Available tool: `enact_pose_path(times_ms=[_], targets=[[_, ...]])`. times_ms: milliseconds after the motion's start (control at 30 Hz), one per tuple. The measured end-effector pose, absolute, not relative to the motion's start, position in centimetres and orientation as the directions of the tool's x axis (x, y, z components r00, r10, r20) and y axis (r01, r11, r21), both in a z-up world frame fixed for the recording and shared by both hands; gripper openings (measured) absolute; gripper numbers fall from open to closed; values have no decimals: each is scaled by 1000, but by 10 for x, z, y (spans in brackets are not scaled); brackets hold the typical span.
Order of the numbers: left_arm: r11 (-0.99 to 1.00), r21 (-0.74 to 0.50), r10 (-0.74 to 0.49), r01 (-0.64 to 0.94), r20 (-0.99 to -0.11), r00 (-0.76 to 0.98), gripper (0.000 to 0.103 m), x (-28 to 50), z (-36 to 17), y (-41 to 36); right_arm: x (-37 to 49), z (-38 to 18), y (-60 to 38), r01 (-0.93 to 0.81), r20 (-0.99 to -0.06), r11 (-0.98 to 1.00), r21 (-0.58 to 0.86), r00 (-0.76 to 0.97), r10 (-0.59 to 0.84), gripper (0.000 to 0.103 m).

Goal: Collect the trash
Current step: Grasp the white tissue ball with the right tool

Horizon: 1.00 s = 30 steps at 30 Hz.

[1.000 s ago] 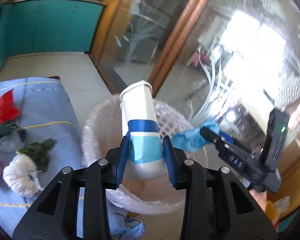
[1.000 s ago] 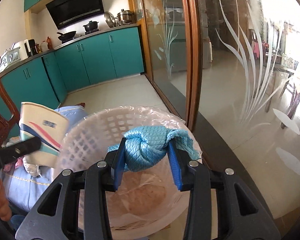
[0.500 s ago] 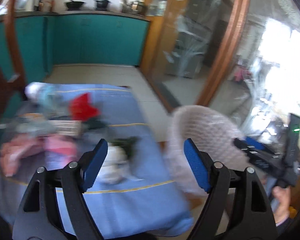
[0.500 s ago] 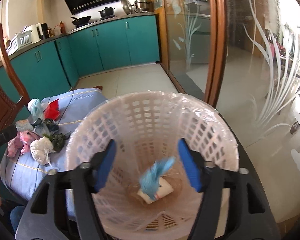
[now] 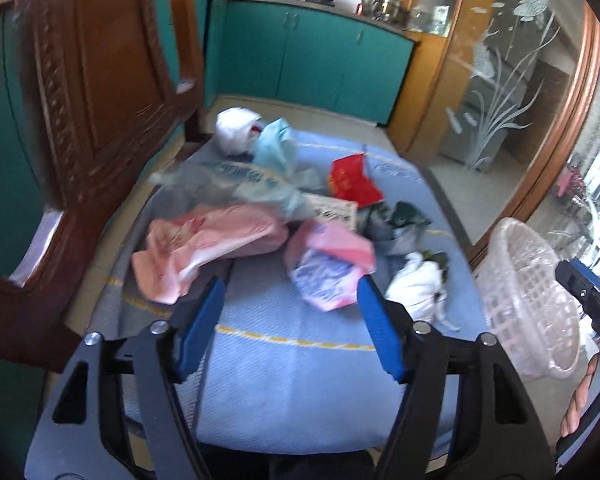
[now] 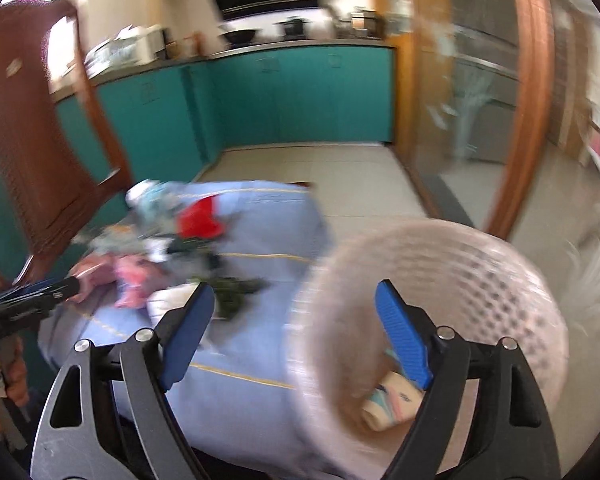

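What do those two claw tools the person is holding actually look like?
Both match: the left gripper and right gripper each have two black angular arms with triangular cut-outs and silver rivets, tipped with flat blue pads. Seen from the side, the right one shows white lettering. A bare hand grips the left handle.

"DAS" partly legible on right hand-held gripper (image 5: 592, 304); other print blurred.

Motion blur smears the basket (image 6: 432, 280) and trash pile (image 6: 172, 248).

Both views are lit brightly by daylight from the right. Edges are bowed by fisheye distortion. The right wrist view is smeared by motion blur.
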<state>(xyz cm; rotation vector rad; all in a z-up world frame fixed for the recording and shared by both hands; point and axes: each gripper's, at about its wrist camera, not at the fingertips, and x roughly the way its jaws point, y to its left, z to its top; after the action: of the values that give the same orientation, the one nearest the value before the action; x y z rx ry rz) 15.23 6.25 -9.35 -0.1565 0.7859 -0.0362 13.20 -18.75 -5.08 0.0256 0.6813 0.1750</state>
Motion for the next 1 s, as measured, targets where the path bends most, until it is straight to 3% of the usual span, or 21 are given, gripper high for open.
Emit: enact_pose_path(times_ms=[167,267,300,367,400,433,667,833,867,900,933,1000], targets=[[990,-129,-52,-57,-705,707,68,147,-99,74,162,-81,-123,-270,-678,963,22,703,213,81],[988,-131,-37,-81,-710,703,69,150,-101,83,179,-102,-110,-288,-720,956,58,651,240,78],[987,-134,-36,-86,-712,701,69,150,-101,85,185,-110,-108,-295,-738,952,81,624,256,74],[987,-137,-38,-87,-715,698,71,153,-103,86,191,-122,-106,-317,-762,940,128,575,298,49],[987,-136,-39,-85,-716,697,74,154,-103,84,189,-123,-106,-338,-758,926,170,555,342,45],[988,-135,-47,-74,-722,690,76,158,-105,80,186,-122,-104,-350,-755,920,178,551,355,35],[990,-140,-125,27,-759,639,85,184,-118,37,141,-107,-119,-356,-739,926,126,589,327,34],[986,-150,-166,77,-788,593,84,204,-128,11,121,-113,-129,-353,-758,931,91,582,294,34],[987,-141,-159,77,-792,589,72,208,-130,8,120,-114,-132,-346,-759,934,94,582,292,34],[990,-120,-142,76,-803,578,49,211,-134,4,120,-115,-133,-342,-760,934,100,580,294,34],[991,-108,-131,75,-814,565,38,214,-138,3,120,-115,-134,-338,-759,935,108,579,297,34],[993,-90,-120,80,-813,570,31,213,-142,1,120,-115,-135,-334,-757,936,112,581,298,34]])
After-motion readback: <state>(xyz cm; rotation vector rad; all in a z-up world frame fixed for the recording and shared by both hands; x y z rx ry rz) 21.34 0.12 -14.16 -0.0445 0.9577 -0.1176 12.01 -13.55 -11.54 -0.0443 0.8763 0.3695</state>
